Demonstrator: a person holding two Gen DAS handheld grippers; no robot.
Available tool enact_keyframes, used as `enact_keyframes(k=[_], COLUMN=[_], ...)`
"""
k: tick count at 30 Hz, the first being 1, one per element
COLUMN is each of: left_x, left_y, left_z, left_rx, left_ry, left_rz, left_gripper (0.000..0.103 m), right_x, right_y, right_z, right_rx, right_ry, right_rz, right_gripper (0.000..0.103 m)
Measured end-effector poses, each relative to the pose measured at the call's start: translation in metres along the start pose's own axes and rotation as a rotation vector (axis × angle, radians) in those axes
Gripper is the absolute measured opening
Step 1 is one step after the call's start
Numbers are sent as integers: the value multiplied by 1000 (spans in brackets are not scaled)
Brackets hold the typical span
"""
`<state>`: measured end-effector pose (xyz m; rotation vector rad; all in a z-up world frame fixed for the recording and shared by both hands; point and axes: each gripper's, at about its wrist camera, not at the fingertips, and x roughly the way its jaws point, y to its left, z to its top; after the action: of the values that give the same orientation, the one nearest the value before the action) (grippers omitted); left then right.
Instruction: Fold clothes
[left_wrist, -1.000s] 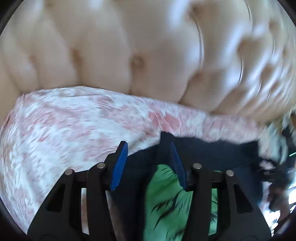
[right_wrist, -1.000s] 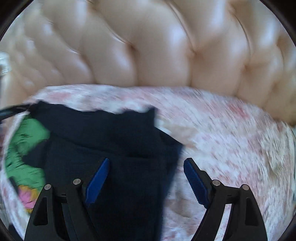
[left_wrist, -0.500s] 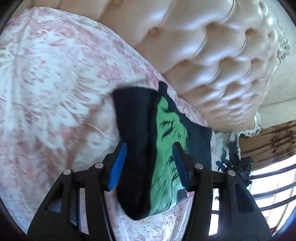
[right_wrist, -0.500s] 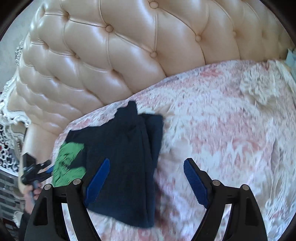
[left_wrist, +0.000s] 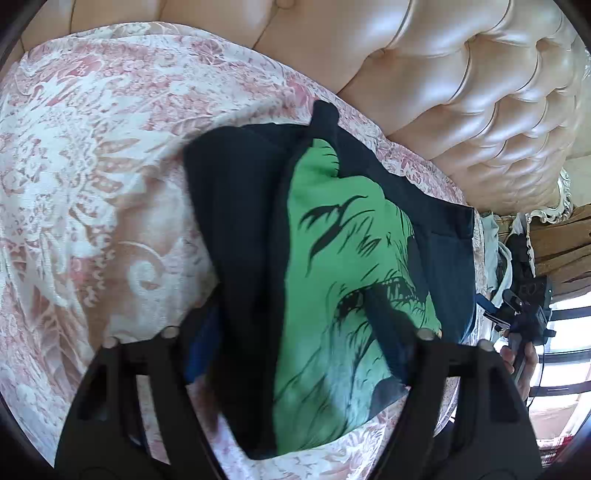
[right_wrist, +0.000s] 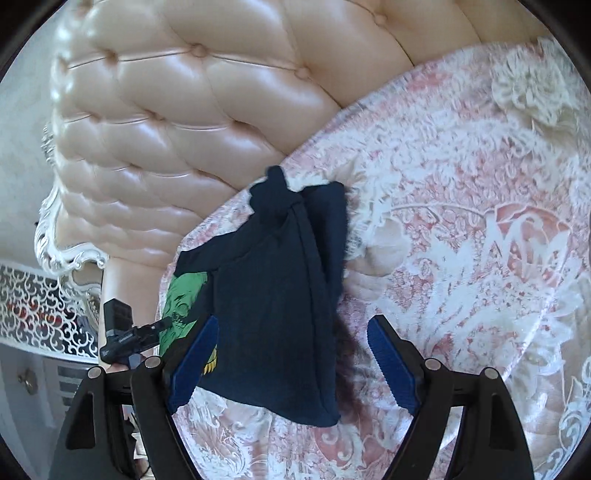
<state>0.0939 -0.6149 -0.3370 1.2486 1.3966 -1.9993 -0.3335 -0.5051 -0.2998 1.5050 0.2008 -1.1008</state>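
A dark navy T-shirt with a green print (left_wrist: 343, 280) lies folded on the pink-and-white floral bedspread (left_wrist: 92, 166). In the right wrist view the same shirt (right_wrist: 273, 306) shows mostly its navy side, with the green print at its left edge. My left gripper (left_wrist: 291, 332) is open, hovering above the shirt, its blue pads blurred. My right gripper (right_wrist: 291, 360) is open above the shirt's near edge, empty. The other gripper (right_wrist: 125, 332) shows at the bed's left side.
A tufted cream leather headboard (right_wrist: 192, 110) runs behind the bed. A white lace flower pillow detail (right_wrist: 532, 88) lies at the upper right. A carved white nightstand front (right_wrist: 40, 314) stands left of the bed. The bedspread stretches wide to the right (right_wrist: 480, 258).
Both grippers have pulled back and risen from the shirt, so it looks smaller in the right view. The left gripper's jaws have opened wider. The shirt lies folded where it was.
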Motion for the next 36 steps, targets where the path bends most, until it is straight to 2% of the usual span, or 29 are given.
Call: enact_keyframes(k=[2,3,7,12,13,14,17,20,22,24,25,26,27,29,36], left_x=[3,4,1,1,1,1,1,3,5,4,3,2,0,-3,-15], left_y=[-5,-7,2,4,3,2,0,-1,-2,-3,0,3,3,1,-13], left_z=[0,0,3,2,2,4,7,6,6,6,6,7,8,8,11], left_rx=[25,38,-25,-55,-52,-48,-37,-34,-18,-3,-17,-33,-31,-12,15], left_ry=[9,13,12,6,7,9,13,8,4,6,8,9,8,5,4], left_rz=[38,57,33,17,18,20,18,4,8,8,-12,-33,-45,-53,-43], left_gripper=[67,65,58,58,58,58,58,64,63,53,47,40,37,32,27], right_x=[8,13,33,53,56,57,63,73,76,78,79,79,78,74,67], right_y=[-3,-3,-4,1,1,2,10,18,21,23,24,23,21,15,18], right_z=[5,8,18,22,22,23,24,22,21,21,20,20,21,23,22], right_rx=[10,11,34,-4,-6,-1,-15,-50,-60,-67,-76,-84,-76,-51,-24], right_ry=[32,45,96,133,138,139,164,184,178,180,180,178,173,162,121], right_rz=[-16,-13,59,-13,-13,9,51,16,0,3,-20,-56,-46,-12,-2], right_gripper=[87,87,88,88,94,96,95,96,95,74,49,34,33,19,13])
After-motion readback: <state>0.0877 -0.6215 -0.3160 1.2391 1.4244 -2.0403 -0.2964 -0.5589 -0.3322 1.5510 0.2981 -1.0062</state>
